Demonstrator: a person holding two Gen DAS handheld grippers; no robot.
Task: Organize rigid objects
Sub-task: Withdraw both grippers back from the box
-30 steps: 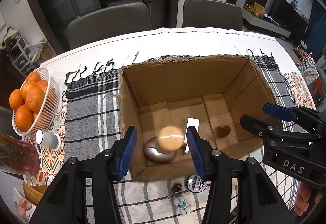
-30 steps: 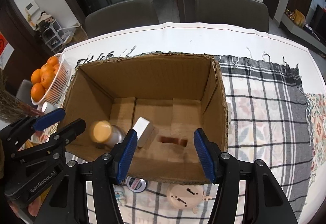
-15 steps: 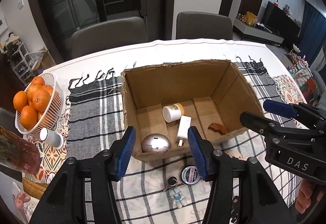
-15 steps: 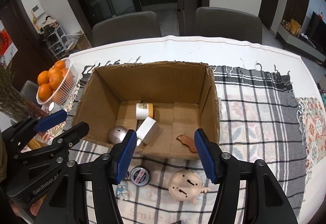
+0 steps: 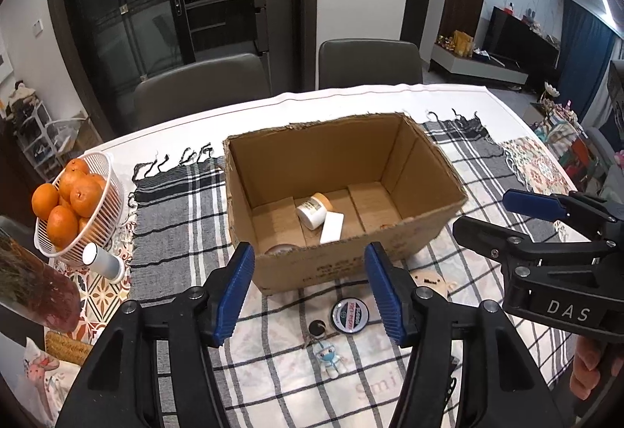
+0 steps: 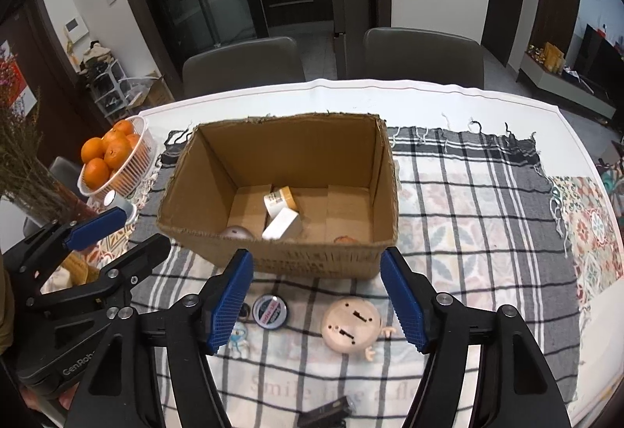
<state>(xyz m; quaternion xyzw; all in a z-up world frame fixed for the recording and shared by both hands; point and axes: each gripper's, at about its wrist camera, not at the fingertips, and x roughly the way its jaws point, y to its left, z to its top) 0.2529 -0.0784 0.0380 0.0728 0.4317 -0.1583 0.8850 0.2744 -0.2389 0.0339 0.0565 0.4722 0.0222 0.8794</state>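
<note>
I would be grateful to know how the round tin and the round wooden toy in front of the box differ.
The round tin is smaller, with a dark rim and printed label; the wooden toy is larger, pale and plain, with dark slots and small limbs. Both lie on the checked cloth, outside the box.

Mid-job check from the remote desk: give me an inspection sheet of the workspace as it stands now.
Surface: table under a plaid cloth.
Job's things: cardboard box holds a jar, a white block, a silver egg-shaped item and a brown piece at the near wall. Outside, in front: round tin, wooden round toy, keychain figure, black clip.
Clutter: basket of oranges, small white cylinder, dried flowers.
Grippers: left gripper and right gripper open, empty, jaws just been opening.
Cables: nothing seen.
Surroundings: two chairs, glass cabinet.
</note>
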